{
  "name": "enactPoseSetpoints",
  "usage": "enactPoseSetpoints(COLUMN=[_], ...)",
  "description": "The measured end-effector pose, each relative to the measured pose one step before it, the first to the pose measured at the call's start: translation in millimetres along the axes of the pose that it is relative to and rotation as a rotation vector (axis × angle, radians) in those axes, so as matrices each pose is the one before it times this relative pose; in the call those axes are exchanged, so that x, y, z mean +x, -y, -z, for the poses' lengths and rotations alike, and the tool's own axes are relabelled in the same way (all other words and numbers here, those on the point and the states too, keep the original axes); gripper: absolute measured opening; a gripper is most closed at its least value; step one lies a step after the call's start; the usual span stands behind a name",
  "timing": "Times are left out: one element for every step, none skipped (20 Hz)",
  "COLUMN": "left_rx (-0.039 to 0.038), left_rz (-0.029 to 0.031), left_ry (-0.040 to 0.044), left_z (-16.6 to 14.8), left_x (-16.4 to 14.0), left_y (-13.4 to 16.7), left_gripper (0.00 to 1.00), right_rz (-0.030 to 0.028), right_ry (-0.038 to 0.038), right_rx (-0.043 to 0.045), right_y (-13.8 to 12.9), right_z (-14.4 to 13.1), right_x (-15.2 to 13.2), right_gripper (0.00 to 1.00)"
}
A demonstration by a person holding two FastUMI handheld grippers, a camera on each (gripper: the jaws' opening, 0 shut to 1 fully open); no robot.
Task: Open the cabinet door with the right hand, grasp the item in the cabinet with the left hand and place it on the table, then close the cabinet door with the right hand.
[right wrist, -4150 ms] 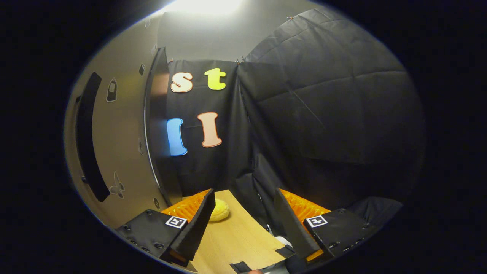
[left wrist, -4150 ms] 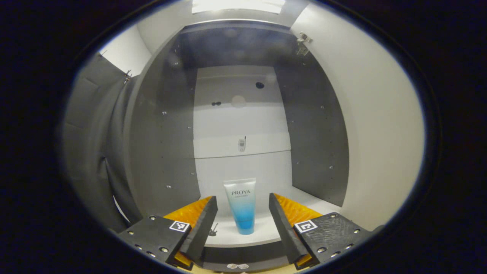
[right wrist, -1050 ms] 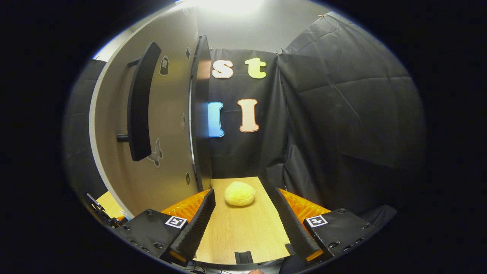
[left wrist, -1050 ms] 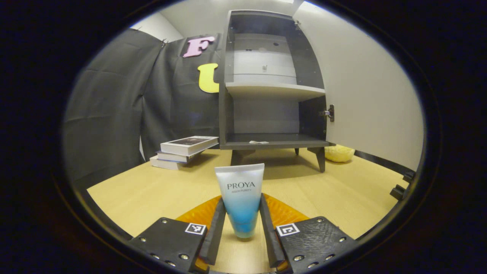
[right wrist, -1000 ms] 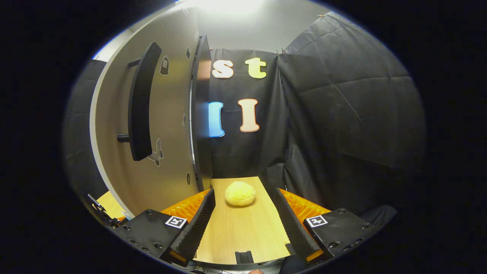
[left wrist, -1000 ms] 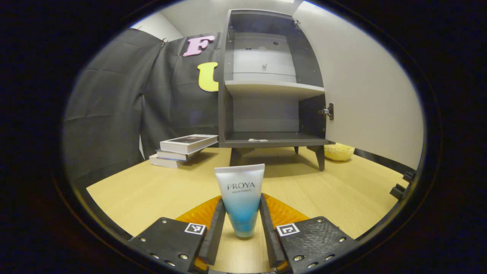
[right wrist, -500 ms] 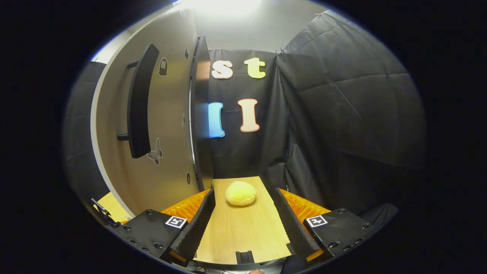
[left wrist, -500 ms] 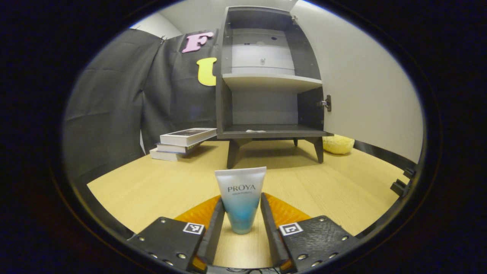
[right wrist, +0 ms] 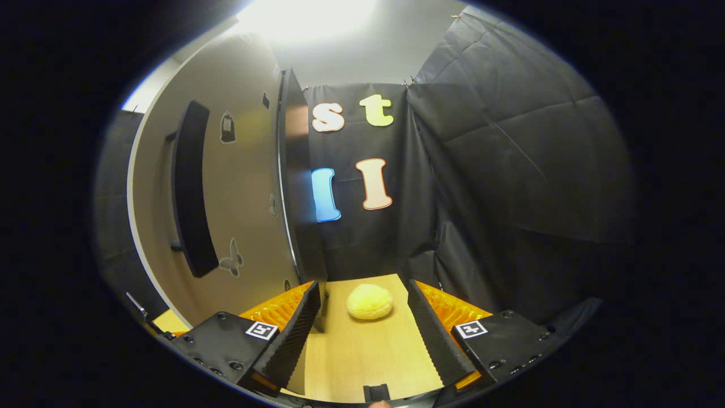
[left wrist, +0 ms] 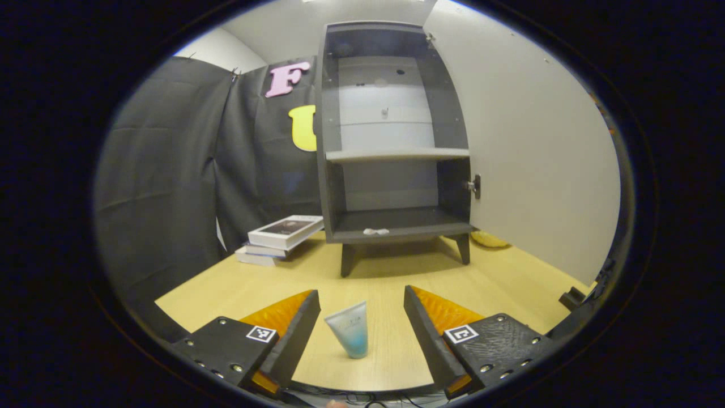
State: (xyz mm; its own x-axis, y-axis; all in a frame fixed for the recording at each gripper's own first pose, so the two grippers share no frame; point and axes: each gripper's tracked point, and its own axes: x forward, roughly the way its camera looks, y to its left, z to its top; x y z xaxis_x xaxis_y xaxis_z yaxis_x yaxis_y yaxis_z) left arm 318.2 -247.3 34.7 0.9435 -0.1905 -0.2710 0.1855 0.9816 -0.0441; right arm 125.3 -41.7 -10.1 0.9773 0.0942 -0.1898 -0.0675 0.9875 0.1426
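Note:
A white-to-blue tube (left wrist: 348, 335) stands upright on the wooden table (left wrist: 226, 289), in the gap between the fingers of my left gripper (left wrist: 361, 294). That gripper is open and the tube touches neither finger. Beyond it stands the dark cabinet (left wrist: 391, 147), its shelves bare apart from a small white scrap (left wrist: 375, 231). Its pale door (left wrist: 527, 158) is swung wide to the right. In the right gripper view the door's outer face (right wrist: 243, 187) with its long black handle (right wrist: 190, 192) stands close on the left. My right gripper (right wrist: 363, 286) is open and holds nothing.
A stack of books (left wrist: 280, 238) lies left of the cabinet. A yellow soft ball (right wrist: 369, 301) rests on the table behind the door, ahead of the right gripper. A black clamp (left wrist: 569, 297) sits at the table's right edge. Black cloth walls close in the booth.
My left gripper has opened, let go of the tube and pulled up and back; the tube now stands on the table. The right gripper has shifted slightly nearer the door.

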Motion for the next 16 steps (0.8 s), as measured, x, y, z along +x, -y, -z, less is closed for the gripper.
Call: enactPoseSetpoints(left_rx=[-0.00061,-0.0002,-0.00488,-0.0059,-0.00162,0.00449,0.00898,0.01089,0.01394,0.00939,0.00697,-0.00403,-0.01136,-0.01204,-0.01076,-0.0071], left_rz=[-0.01115,-0.01175,-0.01232,-0.01322,-0.01276,-0.01701,-0.0174,-0.01778,-0.02142,-0.02344,-0.02653,-0.01041,-0.00355,-0.00149,0.00037,0.00345], left_ry=[0.01331,0.00799,0.00959,0.01022,0.01273,0.01378,0.01272,0.015,0.01502,0.03177,0.01878,0.01776,0.01067,0.00332,-0.00441,0.00427], left_z=[-10.21,-8.12,-8.87,-9.12,-11.51,-10.75,-11.72,-10.79,-11.08,-12.96,-10.95,-8.39,-7.19,-5.67,-4.14,-6.05], left_x=[-0.41,-0.71,-1.71,-0.75,-0.06,1.67,1.19,-0.67,-0.32,0.5,4.05,2.19,3.43,3.03,1.59,-1.28], left_y=[-4.58,-3.37,-3.69,-3.95,-5.26,-5.31,-7.44,-7.56,-9.25,-9.49,-11.28,-7.35,-5.04,-6.3,-7.45,-8.48], left_gripper=[0.9,0.92,0.92,0.92,0.92,0.9,0.92,0.92,0.92,0.92,0.92,0.92,0.9,0.92,0.9,0.9], right_rz=[-0.00646,-0.00438,-0.00469,-0.00373,-0.00493,-0.00225,0.00104,0.00493,0.00676,0.0094,0.01271,0.00715,0.00271,0.00706,0.00789,0.01349], right_ry=[0.00931,0.00999,0.01003,0.00722,0.0078,0.00912,0.00851,0.00605,0.0054,0.00895,0.00912,0.00725,0.00314,-0.00202,-0.00276,0.00503], right_rx=[0.01094,0.00443,0.00087,-0.00072,-0.00194,-0.0027,-0.00317,-0.00295,-0.00268,-0.00247,-0.00215,-0.00443,-0.01044,-0.01283,-0.0107,-0.01231], right_y=[-0.32,-0.5,-3.23,-2.36,-3.74,-3.34,-1.65,-1.97,-2.29,-1.8,-2.41,-3.1,-4.55,-3.03,-3.52,-3.04], right_z=[-3.84,-5.03,-5.11,-3.88,-3.28,-5.28,-4.25,-4.5,-2.96,-5.0,-5.44,-4.71,-5.35,-2.89,-2.29,-4.67], right_x=[2.05,0.9,1.81,0.74,0.42,-0.21,-0.42,-1.3,-2.72,-1.97,-2.38,-2.94,-1.7,-3.19,-3.13,-3.85], right_gripper=[0.98,0.98,0.98,0.98,0.98,0.98,0.98,0.98,0.98,0.98,0.98,0.98,0.98,0.98,0.98,0.98])
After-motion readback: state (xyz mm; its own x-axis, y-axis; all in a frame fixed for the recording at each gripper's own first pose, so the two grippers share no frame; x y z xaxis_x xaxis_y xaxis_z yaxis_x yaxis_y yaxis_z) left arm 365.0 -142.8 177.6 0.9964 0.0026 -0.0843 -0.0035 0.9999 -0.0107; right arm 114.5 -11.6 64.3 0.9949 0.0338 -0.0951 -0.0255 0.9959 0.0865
